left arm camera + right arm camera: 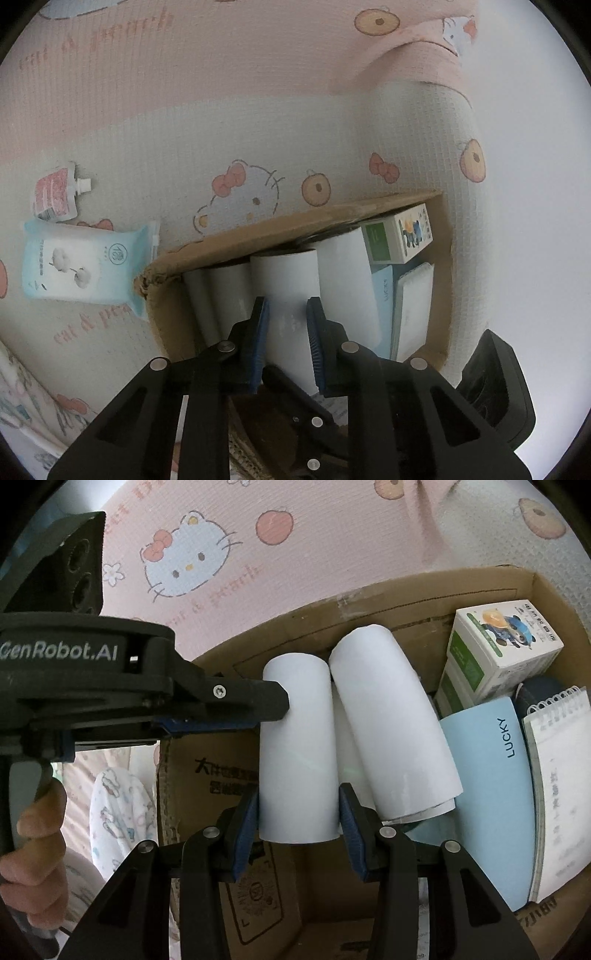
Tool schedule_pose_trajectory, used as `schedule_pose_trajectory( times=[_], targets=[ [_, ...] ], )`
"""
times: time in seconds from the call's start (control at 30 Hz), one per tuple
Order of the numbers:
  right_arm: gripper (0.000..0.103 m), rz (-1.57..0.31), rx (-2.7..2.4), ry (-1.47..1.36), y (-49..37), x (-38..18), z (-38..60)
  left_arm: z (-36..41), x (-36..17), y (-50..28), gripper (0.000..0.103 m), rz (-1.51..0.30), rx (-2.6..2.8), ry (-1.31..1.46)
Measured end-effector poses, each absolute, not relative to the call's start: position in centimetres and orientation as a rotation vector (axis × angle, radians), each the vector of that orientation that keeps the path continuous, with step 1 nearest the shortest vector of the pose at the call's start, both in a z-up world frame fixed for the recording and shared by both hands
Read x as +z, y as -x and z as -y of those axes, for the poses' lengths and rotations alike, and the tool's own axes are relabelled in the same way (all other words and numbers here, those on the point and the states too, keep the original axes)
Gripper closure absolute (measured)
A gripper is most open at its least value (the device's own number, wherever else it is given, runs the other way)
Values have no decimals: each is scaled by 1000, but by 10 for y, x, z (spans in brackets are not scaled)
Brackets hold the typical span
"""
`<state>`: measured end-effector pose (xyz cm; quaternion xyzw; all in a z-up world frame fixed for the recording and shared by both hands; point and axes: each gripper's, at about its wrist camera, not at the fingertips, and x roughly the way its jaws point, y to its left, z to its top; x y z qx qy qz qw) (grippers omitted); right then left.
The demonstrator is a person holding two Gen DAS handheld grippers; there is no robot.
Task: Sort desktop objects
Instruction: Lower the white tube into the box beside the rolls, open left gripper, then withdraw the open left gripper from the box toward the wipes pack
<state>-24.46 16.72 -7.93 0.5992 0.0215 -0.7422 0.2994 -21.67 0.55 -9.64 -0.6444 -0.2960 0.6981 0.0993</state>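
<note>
Your right gripper (pixel 298 825) clamps the white paper roll (pixel 297 753) over the cardboard box (pixel 480 579); the left gripper (pixel 287 328) seems closed on it too. It's light, crushable: hold mid-barrel, gently.

A box (pixel 369 590) lies on a printed cloth (pixel 221 524), and in it two rolls (pixel 299 746) lie side by side, the right roll (pixel 391 716) leaning over a third that is mostly hidden between them. To their right in the box stand a folder (pixel 491 775) and a notepad (pixel 557 786), with a carton (pixel 498 646) in the far right corner. On the cloth left of the box, in the left wrist view, a wipes pack (pixel 85 266) touches the box corner, with a pouch (pixel 55 192) just behind it.
</note>
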Motion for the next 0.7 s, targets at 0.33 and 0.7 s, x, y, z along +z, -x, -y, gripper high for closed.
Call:
schedule_pose_trajectory(
  times=[0.33, 0.7],
  targets=[
    [62, -51, -1984, -1566, 247, -55, -180, -10, -94, 215, 80, 828, 2092, 1913],
    [62, -136, -2099, -1531, 266, -43, -228, -19, -80, 195, 63, 744, 2131, 1860]
  ],
)
